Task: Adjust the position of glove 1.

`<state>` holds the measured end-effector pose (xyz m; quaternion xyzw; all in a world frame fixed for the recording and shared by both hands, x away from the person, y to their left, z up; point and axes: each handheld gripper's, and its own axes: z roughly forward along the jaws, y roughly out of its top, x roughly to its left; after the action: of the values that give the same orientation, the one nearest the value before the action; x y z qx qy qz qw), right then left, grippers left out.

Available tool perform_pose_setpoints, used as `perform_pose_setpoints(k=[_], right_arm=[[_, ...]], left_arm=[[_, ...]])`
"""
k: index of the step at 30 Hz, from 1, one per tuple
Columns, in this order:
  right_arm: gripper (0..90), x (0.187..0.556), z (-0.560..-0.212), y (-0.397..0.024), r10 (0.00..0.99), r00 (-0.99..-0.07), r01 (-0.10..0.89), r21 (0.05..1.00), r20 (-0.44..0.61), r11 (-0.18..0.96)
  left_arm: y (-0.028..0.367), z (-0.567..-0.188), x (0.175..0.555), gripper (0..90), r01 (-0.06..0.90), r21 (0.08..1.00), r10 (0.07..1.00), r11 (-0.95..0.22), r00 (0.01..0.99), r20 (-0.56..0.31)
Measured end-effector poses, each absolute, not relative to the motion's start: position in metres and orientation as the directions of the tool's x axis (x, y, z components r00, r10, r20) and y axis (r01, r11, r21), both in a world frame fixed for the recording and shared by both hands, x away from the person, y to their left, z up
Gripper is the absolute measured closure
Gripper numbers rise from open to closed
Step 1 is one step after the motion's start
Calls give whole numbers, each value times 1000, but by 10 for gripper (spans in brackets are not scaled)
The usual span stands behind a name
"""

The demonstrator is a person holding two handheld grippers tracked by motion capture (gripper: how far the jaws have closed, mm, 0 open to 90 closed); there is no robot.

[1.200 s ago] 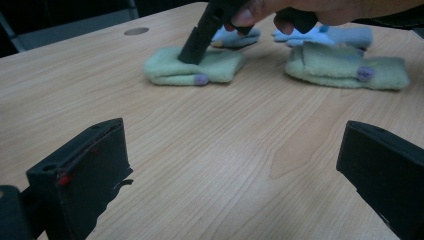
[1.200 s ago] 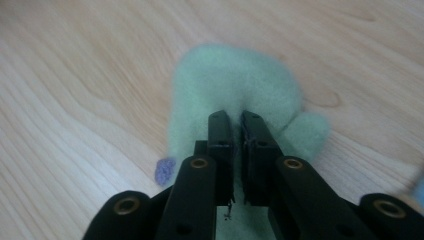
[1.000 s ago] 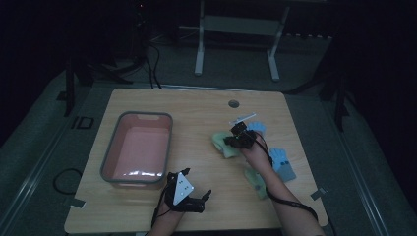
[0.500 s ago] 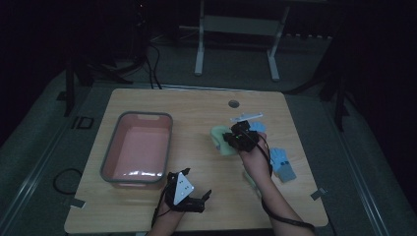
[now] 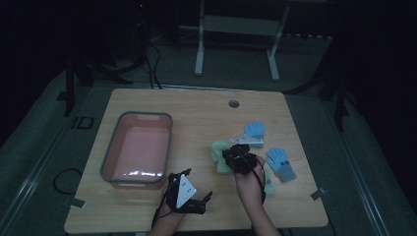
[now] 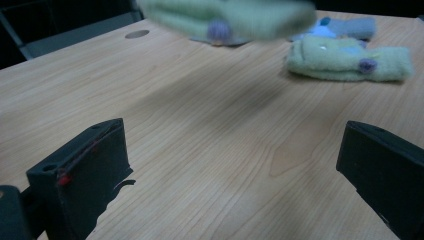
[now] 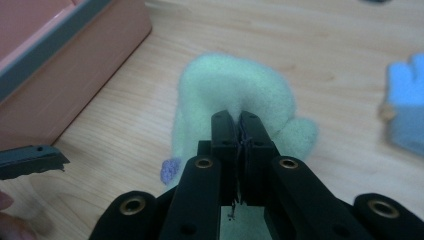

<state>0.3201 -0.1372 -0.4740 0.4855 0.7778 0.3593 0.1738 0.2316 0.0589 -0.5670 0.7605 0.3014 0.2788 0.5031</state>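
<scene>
Pretty dim overall in the high view: the room around the table (image 5: 147, 105) goes nearly black, and only the tabletop catches soft light from above. There's a bit of glare on the tub (image 5: 136, 172) floor, lower left. In the left gripper view the green glove (image 6: 227, 16) at the top edge is smeared with blur. The right gripper view has sharp jaws, but the glove (image 7: 235, 95) and everything behind them is soft.

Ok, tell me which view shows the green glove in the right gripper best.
The right gripper view: the green glove sits sharp and close, pinched between the shut jaws. The high view shows it small beside the right gripper; the left gripper view shows it blurred at the top.
</scene>
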Motion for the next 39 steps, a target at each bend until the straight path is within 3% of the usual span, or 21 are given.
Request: perform_pose_setpoints(k=[18, 24, 29, 39], right_arm=[[850, 317, -540, -126, 924, -363, 732, 650, 119, 204], [611, 317, -542, -125, 911, -392, 720, 659, 127, 218], [550, 316, -534, -129, 888, -445, 695, 670, 115, 262], [560, 323, -510, -147, 832, -550, 632, 689, 77, 354]], left_arm=[[57, -567, 229, 5, 161, 932, 738, -324, 660, 142], [60, -567, 229, 36, 162, 939, 747, -304, 652, 129], [61, -567, 231, 38, 172, 941, 742, -290, 662, 108], [61, -567, 233, 36, 193, 936, 741, -294, 664, 95]])
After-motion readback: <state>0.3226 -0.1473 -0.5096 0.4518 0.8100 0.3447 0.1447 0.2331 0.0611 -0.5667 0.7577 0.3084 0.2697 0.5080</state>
